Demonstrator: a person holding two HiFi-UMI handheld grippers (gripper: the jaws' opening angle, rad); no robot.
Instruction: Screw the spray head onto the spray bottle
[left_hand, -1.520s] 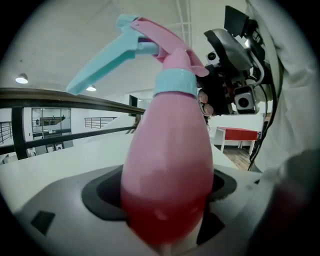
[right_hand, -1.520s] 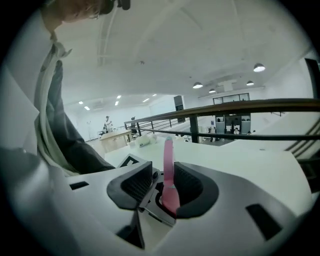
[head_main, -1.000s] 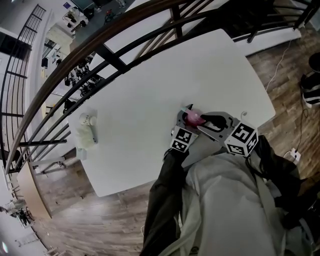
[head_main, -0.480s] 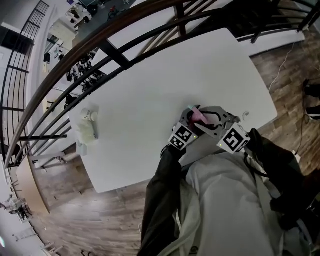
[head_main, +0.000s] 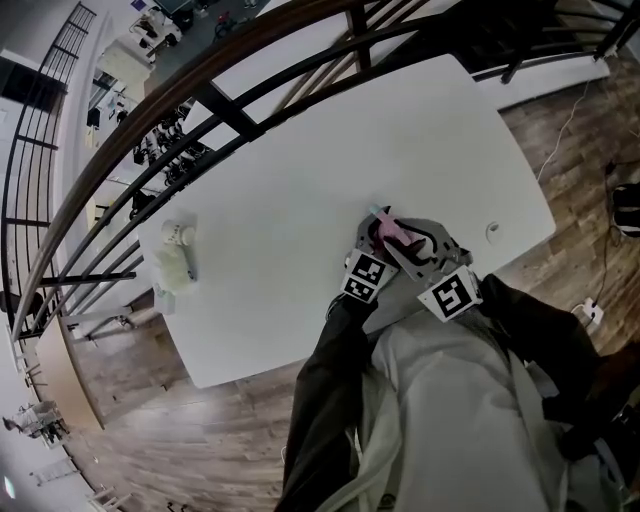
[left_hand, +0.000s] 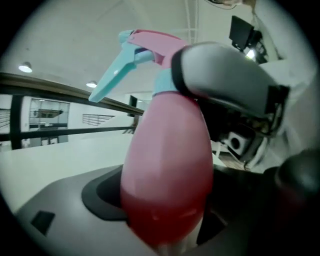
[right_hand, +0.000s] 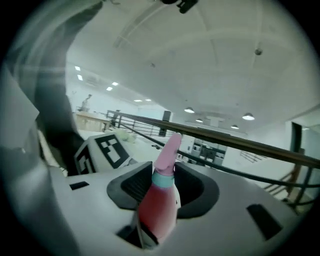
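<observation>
A pink spray bottle (head_main: 388, 233) hangs over the near edge of the white table (head_main: 300, 150), close to the person's chest. My left gripper (head_main: 372, 240) is shut on its round body (left_hand: 167, 175). The pink spray head (left_hand: 150, 42) with its teal trigger (left_hand: 112, 75) sits on the bottle's neck. My right gripper (head_main: 402, 242) reaches in from the right at the top. Its black pads flank the teal collar (right_hand: 163, 179) and the spray head (right_hand: 168, 147), and its jaws are closing on them. A grey finger (left_hand: 225, 70) of the right gripper lies against the head.
A pale bottle-like object (head_main: 175, 258) lies near the table's far left edge. A small round thing (head_main: 492, 232) sits on the table right of the grippers. A dark curved railing (head_main: 200, 100) runs behind the table. Wooden floor surrounds the table.
The right gripper has swung round the bottle's top, and its marker cube has moved left and toward the person. The left gripper and the bottle have stayed almost where they were.
</observation>
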